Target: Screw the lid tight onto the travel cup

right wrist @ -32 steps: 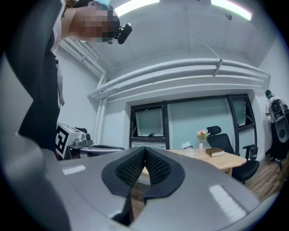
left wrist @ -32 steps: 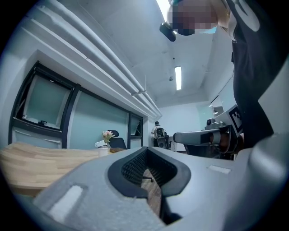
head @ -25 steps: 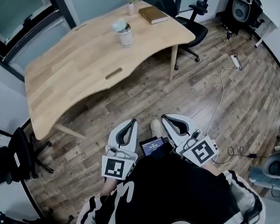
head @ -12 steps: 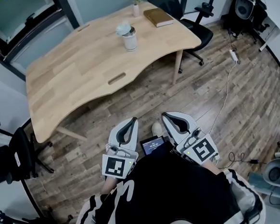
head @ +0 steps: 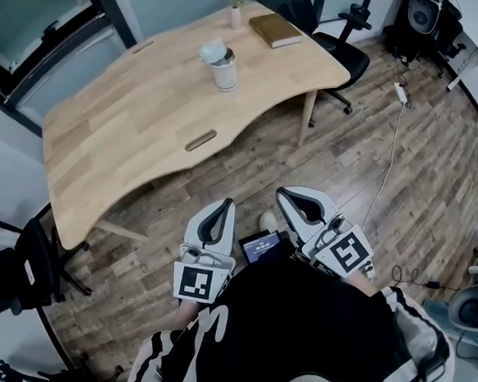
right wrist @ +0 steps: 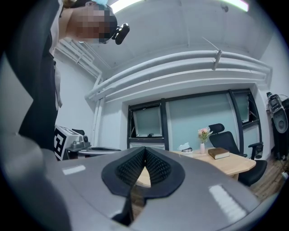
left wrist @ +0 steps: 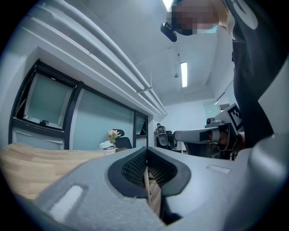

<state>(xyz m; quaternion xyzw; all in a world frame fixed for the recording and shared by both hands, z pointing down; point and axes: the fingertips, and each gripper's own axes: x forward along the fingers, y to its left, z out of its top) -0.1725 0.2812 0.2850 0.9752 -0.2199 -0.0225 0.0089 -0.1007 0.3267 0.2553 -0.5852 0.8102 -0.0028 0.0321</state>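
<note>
A white travel cup [head: 225, 71] stands on the far part of the wooden table [head: 135, 120], with its pale lid [head: 211, 51] resting loosely at its top left. In the gripper views the cup is small and far off: the cup [left wrist: 106, 145] by the flowers, the cup [right wrist: 185, 148] left of the vase. My left gripper [head: 221, 213] and right gripper [head: 294, 199] are held level close to the person's body, well short of the table. Both are shut with nothing between their jaws.
A brown book [head: 274, 29] and a small vase of flowers [head: 236, 12] sit at the table's far end. Black office chairs [head: 338, 42] stand to the right and at the left edge [head: 22, 265]. A white cable [head: 388, 154] runs over the wooden floor.
The table and cup have shifted slightly right and nearer in the head view as the person steps forward. Both grippers stay shut and in the same place before the body.
</note>
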